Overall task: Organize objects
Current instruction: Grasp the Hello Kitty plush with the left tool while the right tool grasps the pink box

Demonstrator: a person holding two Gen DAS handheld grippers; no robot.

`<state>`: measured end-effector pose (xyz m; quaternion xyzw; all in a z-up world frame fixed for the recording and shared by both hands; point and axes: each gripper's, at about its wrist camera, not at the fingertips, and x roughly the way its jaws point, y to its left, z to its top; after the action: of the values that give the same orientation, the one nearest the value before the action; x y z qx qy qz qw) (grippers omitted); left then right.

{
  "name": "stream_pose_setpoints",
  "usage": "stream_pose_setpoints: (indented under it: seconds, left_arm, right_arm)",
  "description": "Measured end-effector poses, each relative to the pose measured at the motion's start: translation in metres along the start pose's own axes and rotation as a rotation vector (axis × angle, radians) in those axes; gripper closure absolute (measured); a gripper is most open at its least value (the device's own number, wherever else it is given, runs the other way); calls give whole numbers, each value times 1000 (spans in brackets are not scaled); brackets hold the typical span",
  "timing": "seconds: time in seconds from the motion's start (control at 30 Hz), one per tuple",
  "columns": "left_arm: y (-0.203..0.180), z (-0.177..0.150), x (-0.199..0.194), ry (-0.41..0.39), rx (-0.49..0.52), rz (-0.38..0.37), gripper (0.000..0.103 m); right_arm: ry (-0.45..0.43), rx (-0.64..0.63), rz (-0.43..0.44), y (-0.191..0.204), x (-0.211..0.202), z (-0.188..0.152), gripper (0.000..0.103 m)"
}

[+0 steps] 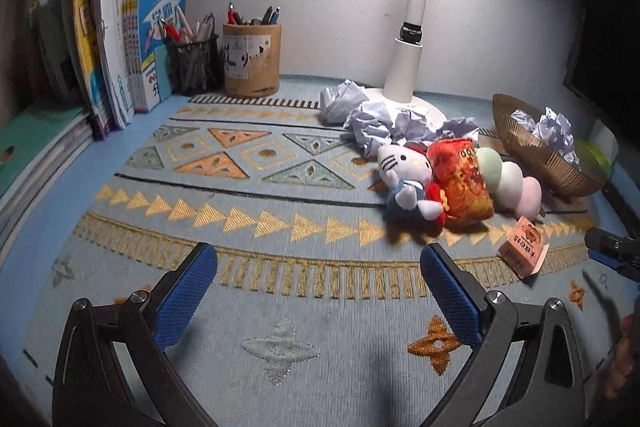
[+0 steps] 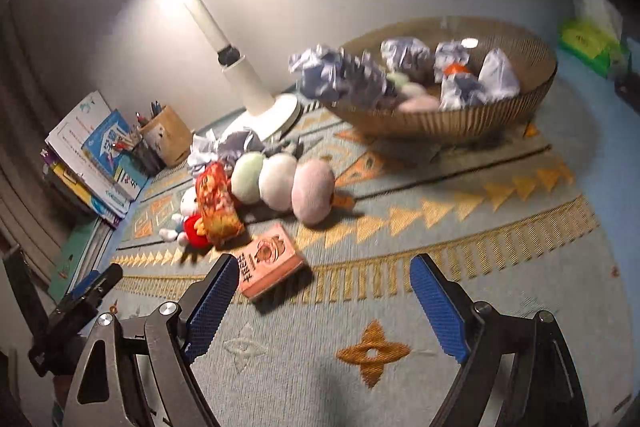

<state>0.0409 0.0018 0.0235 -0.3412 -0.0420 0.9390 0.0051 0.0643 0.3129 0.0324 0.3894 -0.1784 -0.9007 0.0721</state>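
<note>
Lying flat near desk mat's front edge: small pink cardboard box [image 2: 270, 261], just beside right gripper [image 2: 324, 307]. Jaws spread, empty. Left gripper [image 1: 320, 291] likewise spread, empty. Risk: fingertip nudges box aside; low flat grab may slip.

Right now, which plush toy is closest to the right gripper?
The three-ball dango plush; its pink end lies nearest the right gripper. The cat plush sits farther left.

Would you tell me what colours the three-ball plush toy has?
Green, white and pink plush toy; clearest in the right wrist view.
</note>
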Motion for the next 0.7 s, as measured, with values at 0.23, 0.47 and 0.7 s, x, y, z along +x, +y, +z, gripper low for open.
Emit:
stream_pose_setpoints:
  seconds: [0.23,0.47,0.7]
  left_arm:
    - [-20,-4,4,39,111,4,1]
    - [-17,0,12,93,97,-22,1]
    - [-16,60,45,153,-59,-247,1]
  right_arm:
    - [4,-28,-26,2,8,-7,17]
    - [23,-78,-31,14,11,-7,17]
    - [150,-261,-25,74,45,-15,18]
